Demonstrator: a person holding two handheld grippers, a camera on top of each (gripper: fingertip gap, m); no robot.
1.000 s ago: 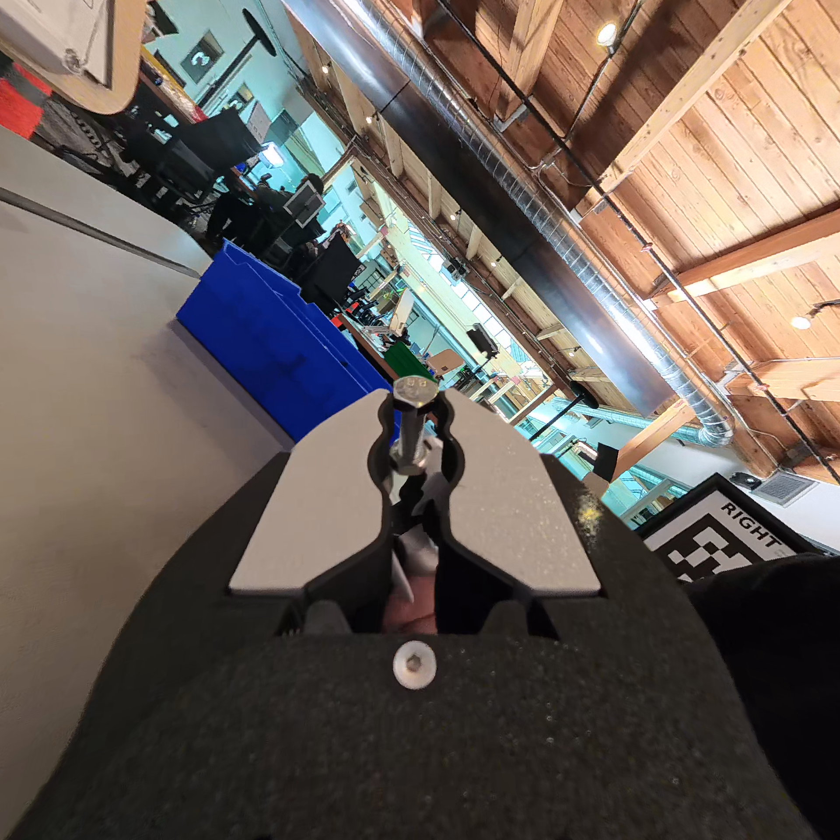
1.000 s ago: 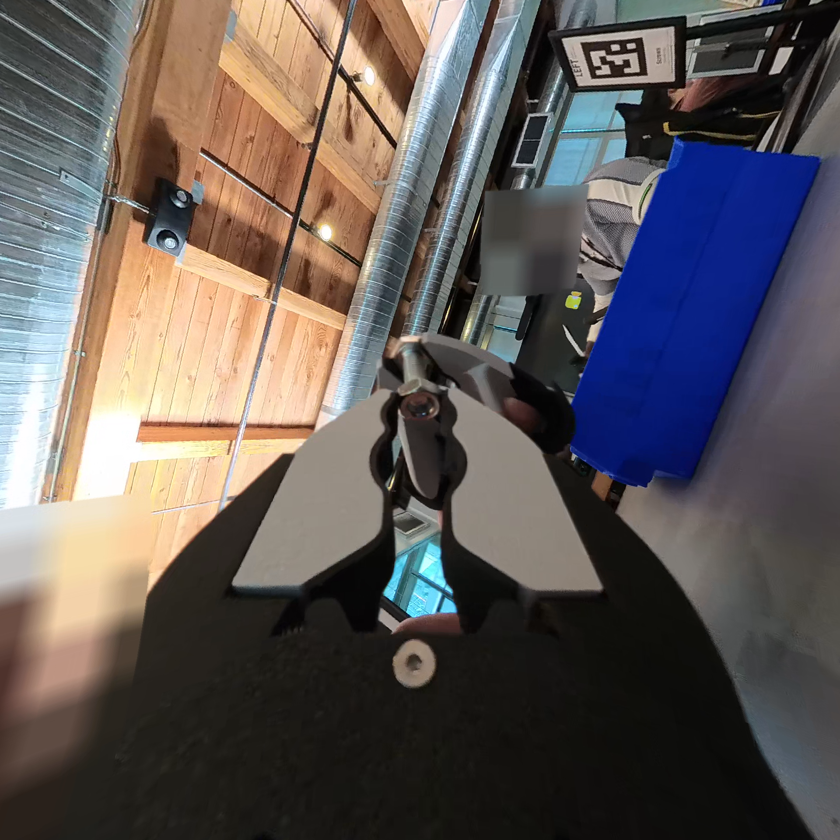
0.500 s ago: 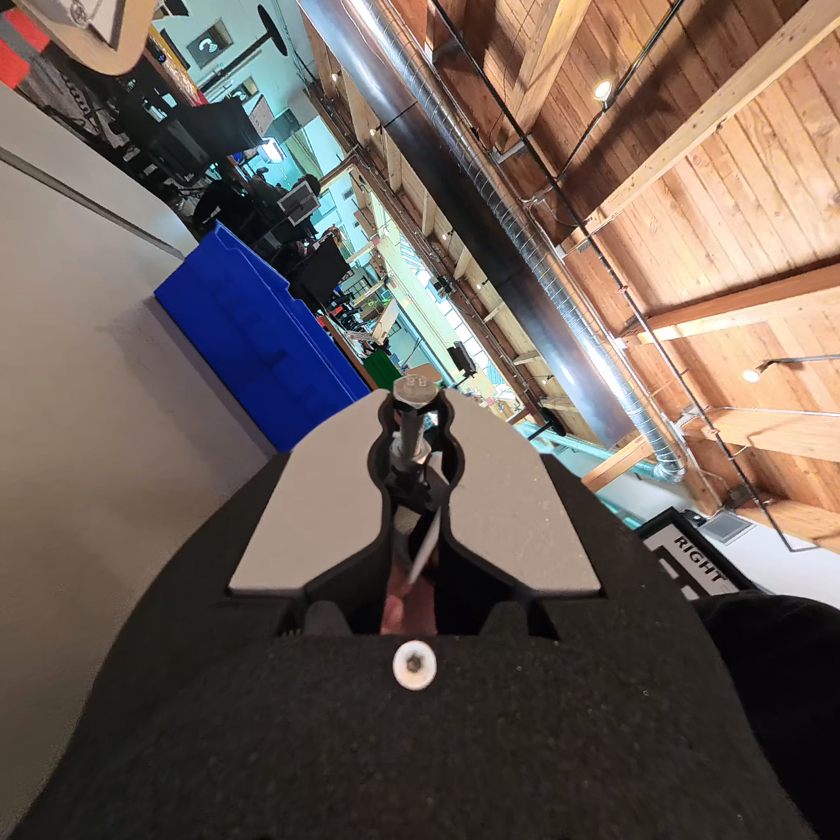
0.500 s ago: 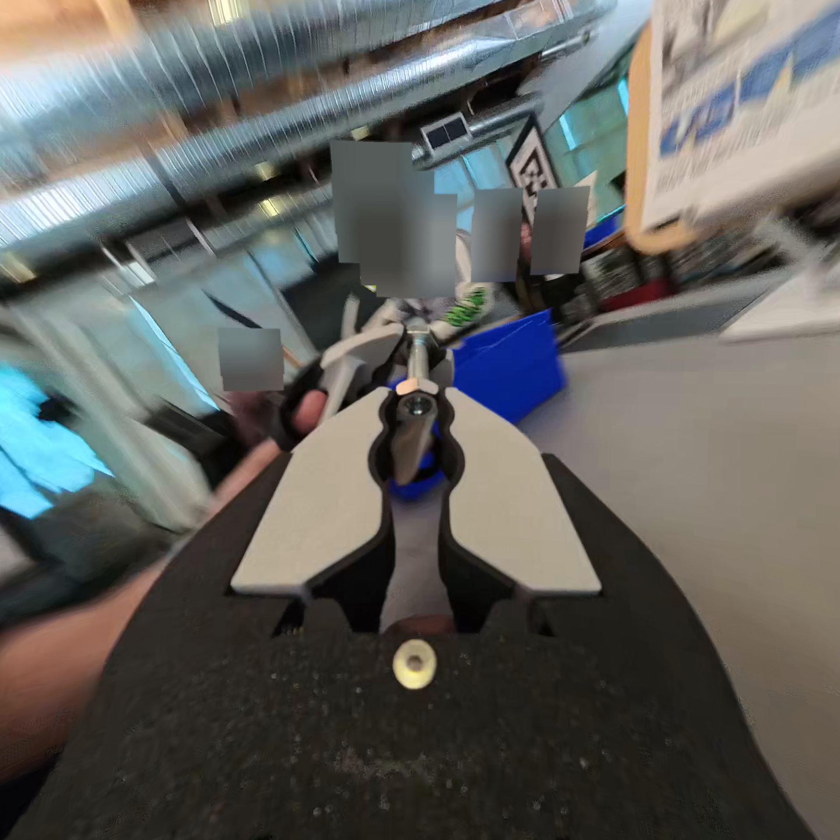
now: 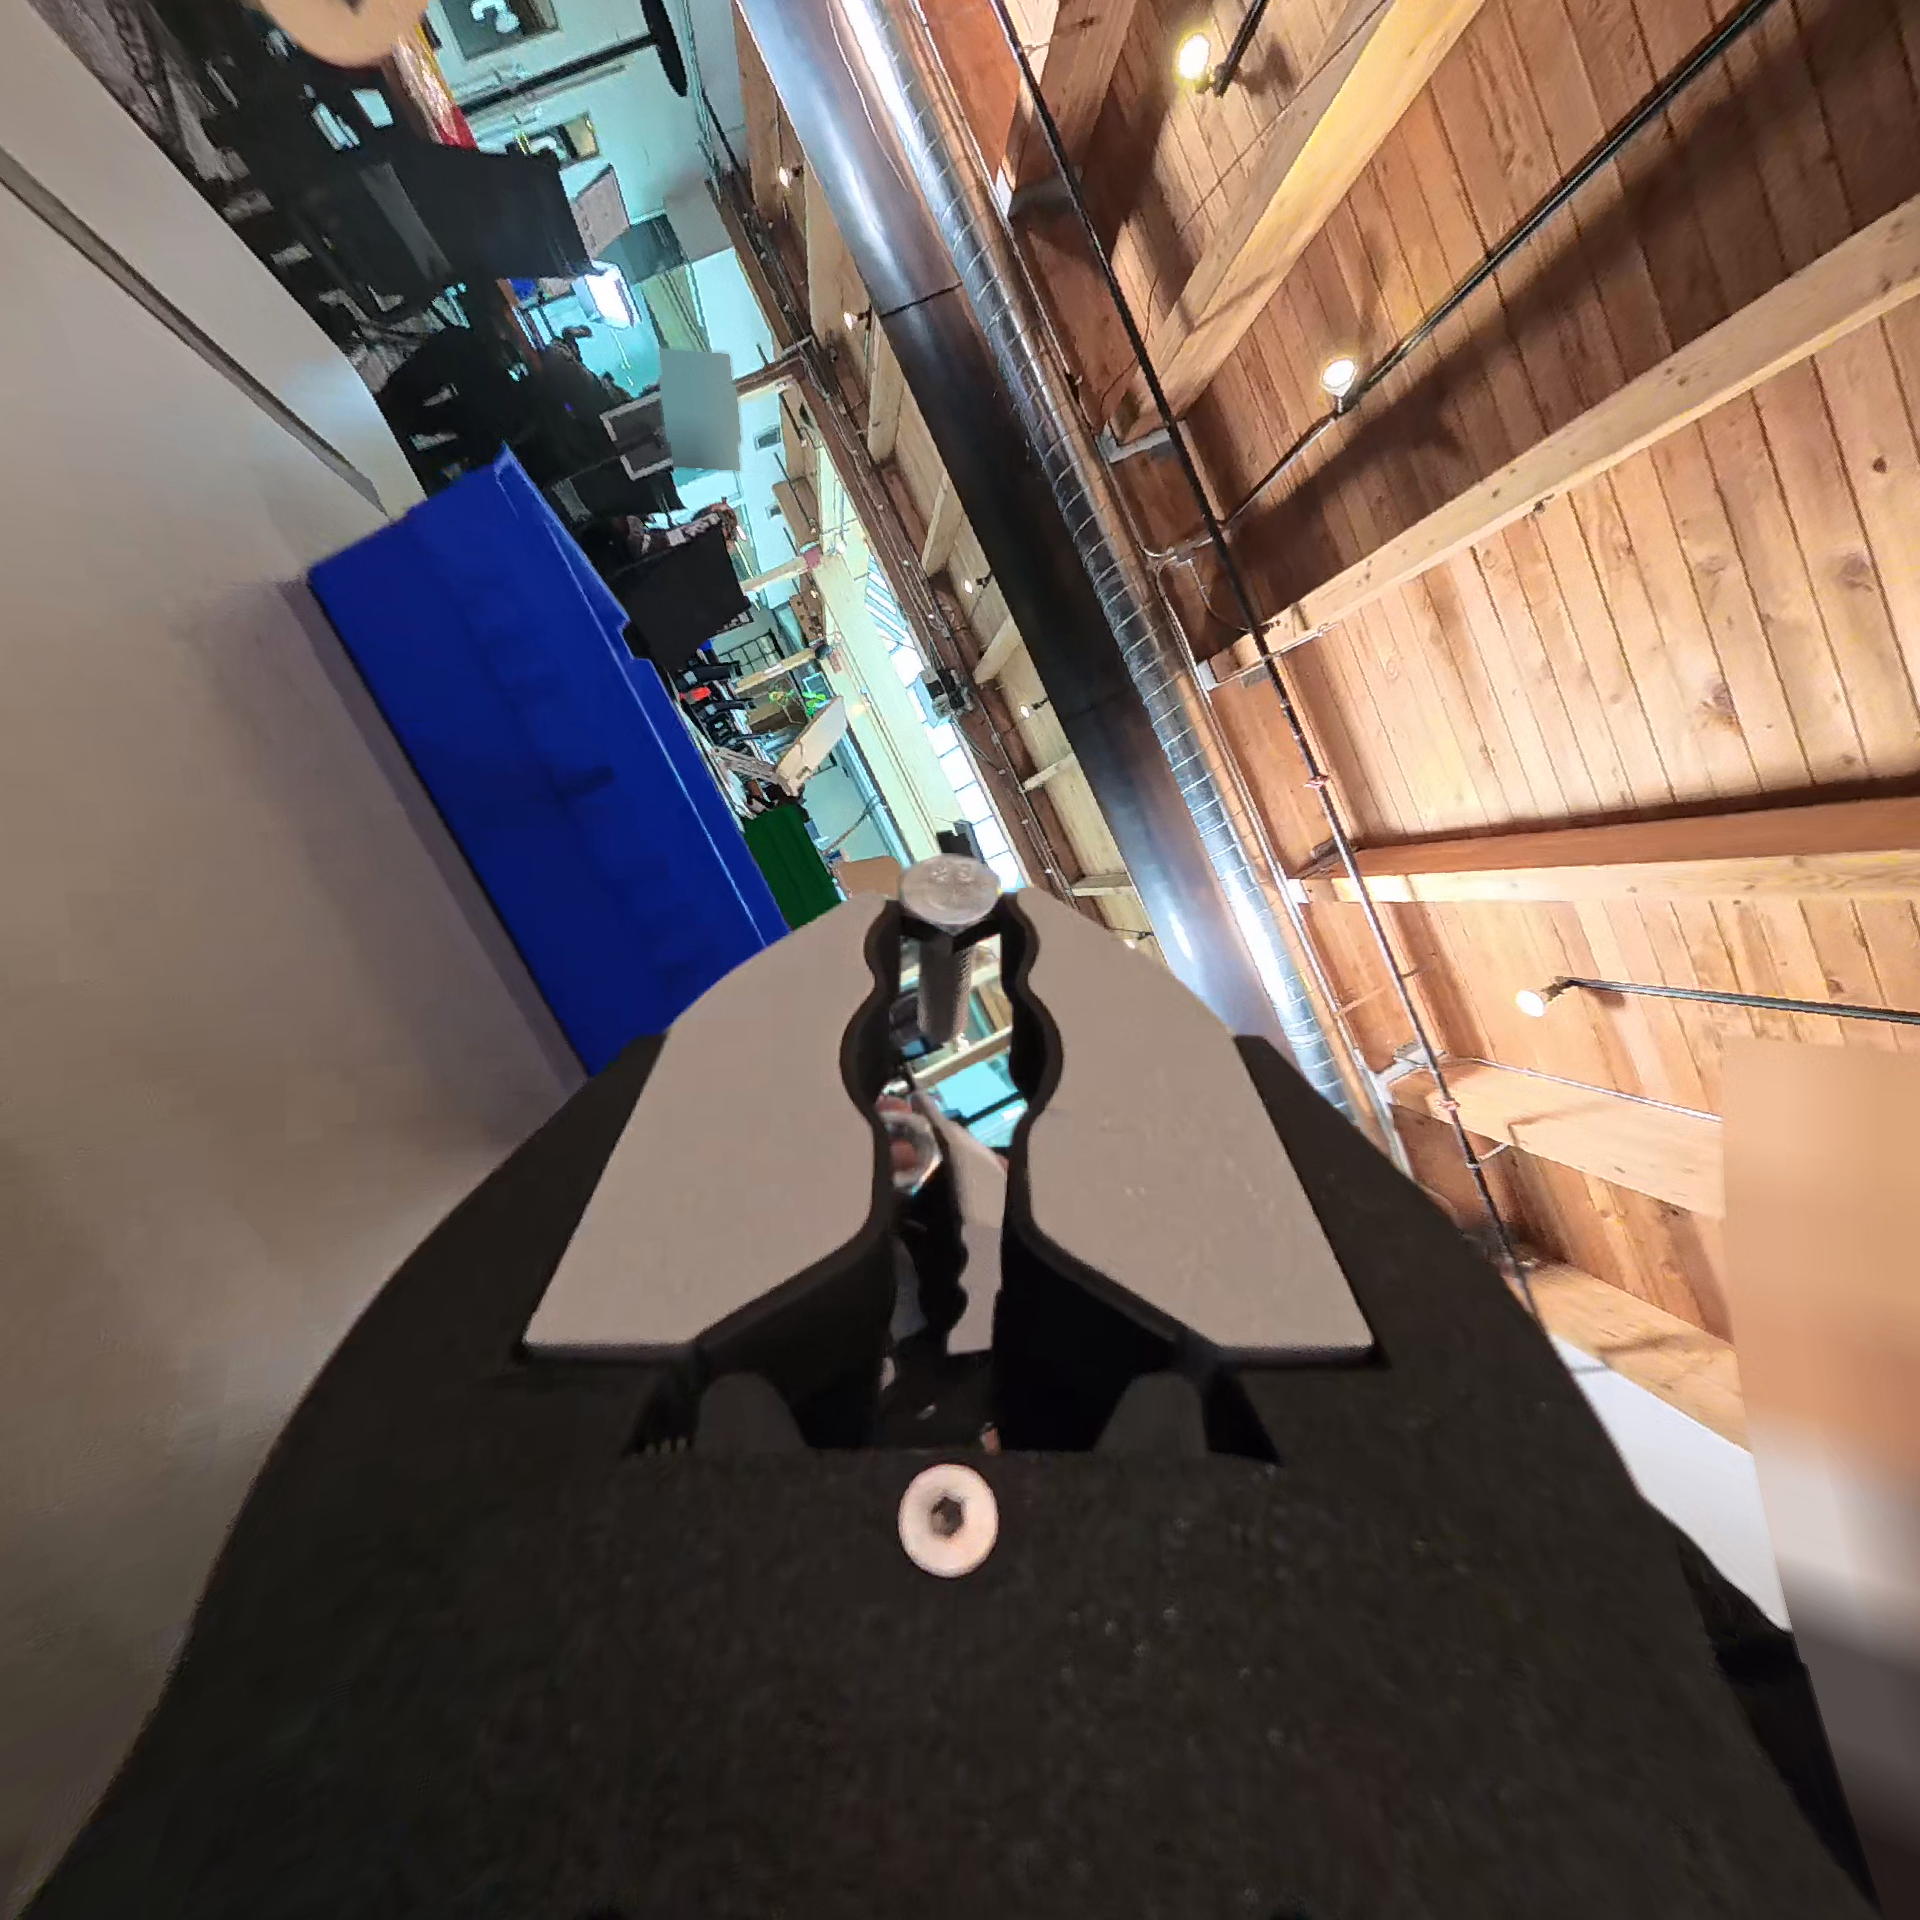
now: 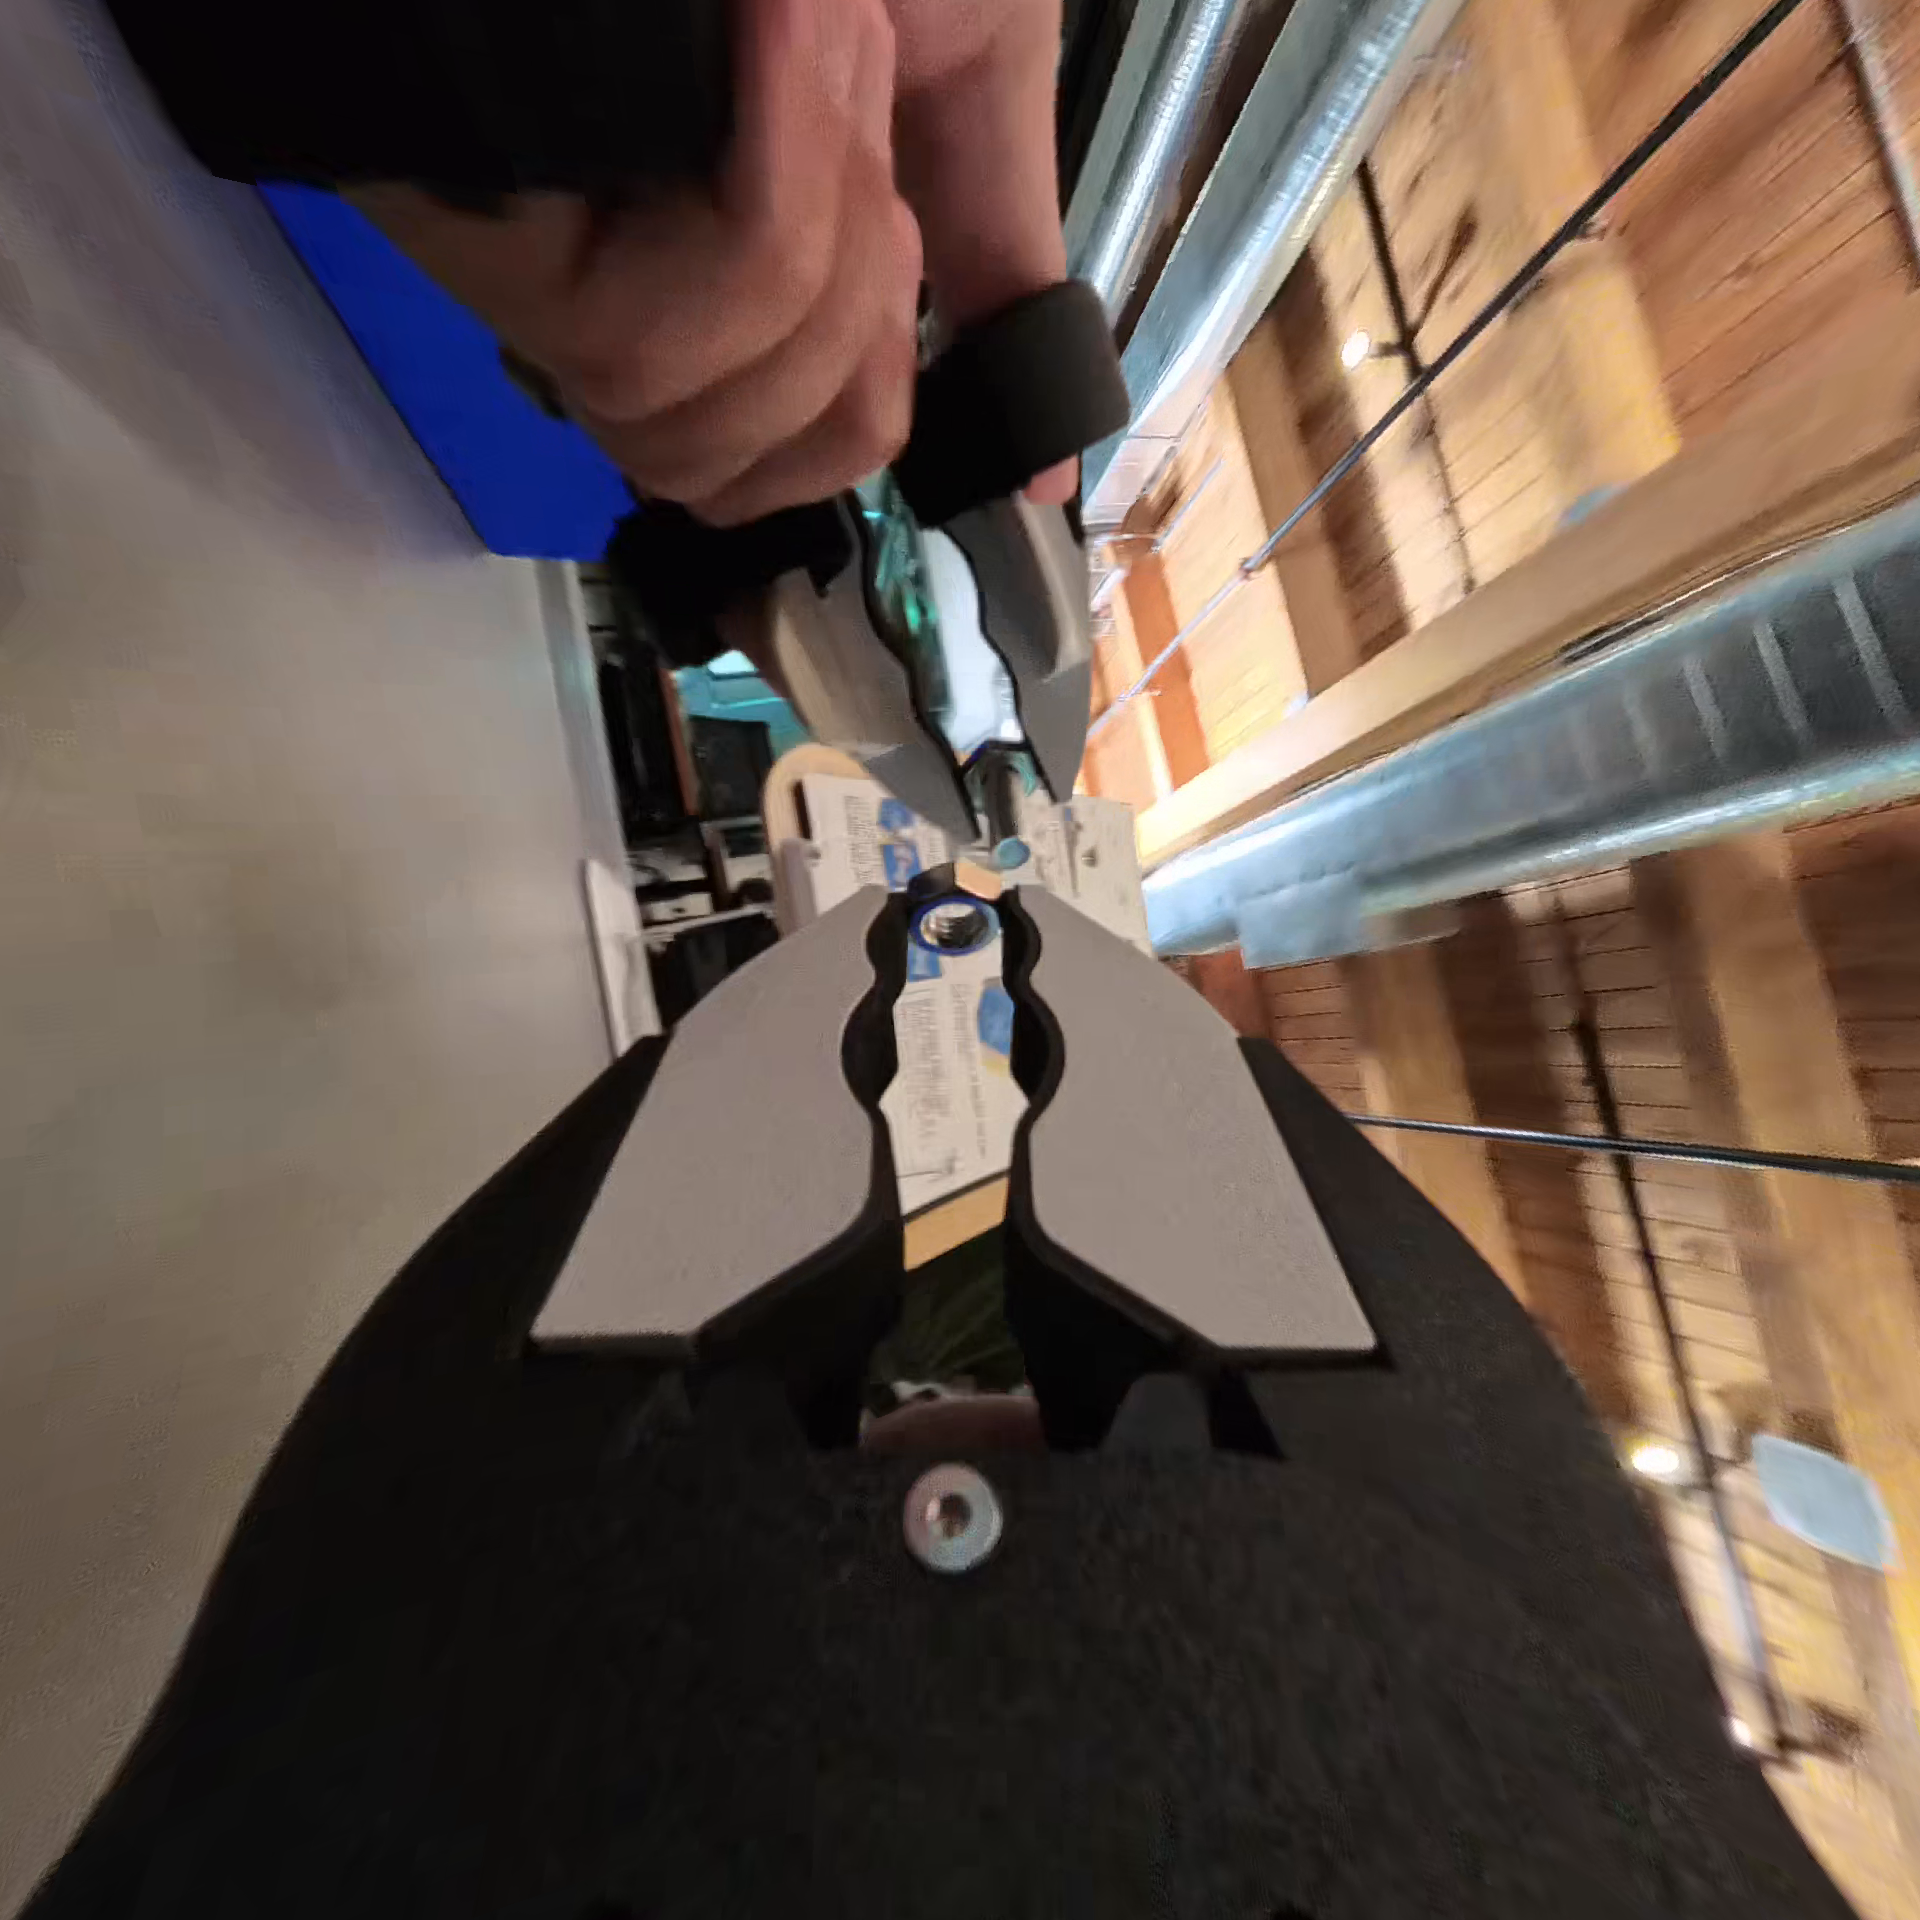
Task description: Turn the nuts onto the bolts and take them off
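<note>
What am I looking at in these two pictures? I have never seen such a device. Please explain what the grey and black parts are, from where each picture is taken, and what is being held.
No robot arm is here: a person holds two hand-operated grippers, each with a camera looking forward along its two grey fingers.

The left wrist view shows the left gripper, shut on a bolt just under its hexagonal head. The right wrist view shows the right gripper, shut on a nut with a blue ring. Beyond it you see the other gripper and the hand that holds it.

Both cameras are tilted, so the wooden ceiling fills the right side. At the left is a grey table with a blue bin on it.
</note>
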